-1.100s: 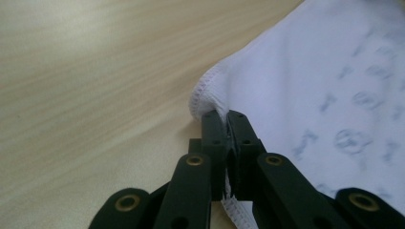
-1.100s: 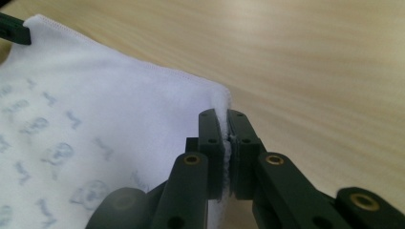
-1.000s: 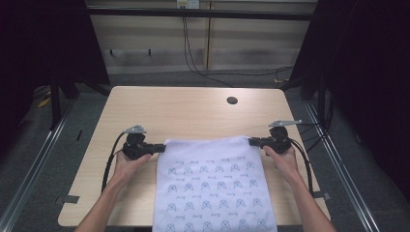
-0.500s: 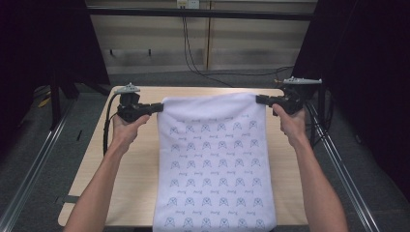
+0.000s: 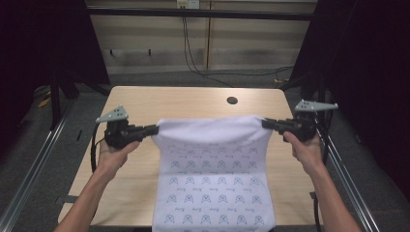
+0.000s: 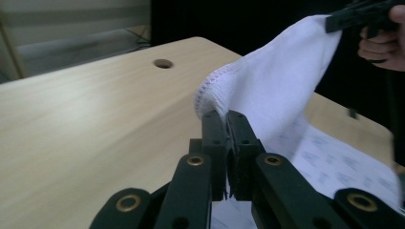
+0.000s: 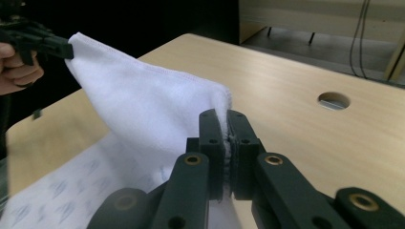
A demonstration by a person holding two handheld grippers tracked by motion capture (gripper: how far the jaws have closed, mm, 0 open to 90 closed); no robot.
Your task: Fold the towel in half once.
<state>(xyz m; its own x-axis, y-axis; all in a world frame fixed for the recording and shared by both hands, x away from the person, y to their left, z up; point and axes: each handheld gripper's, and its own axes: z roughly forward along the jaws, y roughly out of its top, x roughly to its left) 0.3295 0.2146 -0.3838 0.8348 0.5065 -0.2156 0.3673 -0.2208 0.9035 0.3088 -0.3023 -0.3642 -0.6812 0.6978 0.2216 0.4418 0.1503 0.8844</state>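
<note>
Work in hand: I am folding the white patterned cloth (image 5: 215, 183) on the worktop (image 5: 145, 104), carrying its far edge over with both tools.
Done so far, by my reading: both far corners are picked up and lifted clear of the wood, and the plain underside of the raised edge faces me in the high view.
Left to do, I judge: bring that raised edge toward the near edge, lay it down squarely, and let go.
Left hand-held gripper (image 5: 153, 129): clamped tight on the cloth's left far corner; in the left gripper view the hemmed corner (image 6: 210, 90) rises straight out from between the jaws.
Right hand-held gripper (image 5: 266, 123): clamped on the right far corner; in the right gripper view the fabric (image 7: 157, 109) is pinched between the closed jaws.
Cloth relative to the tools: it spans between the two, sagging slightly in the middle, while the rest lies flat on the worktop and hangs past its near edge.
Elsewhere: a round cable hole (image 5: 232, 100) sits well beyond the cloth.
</note>
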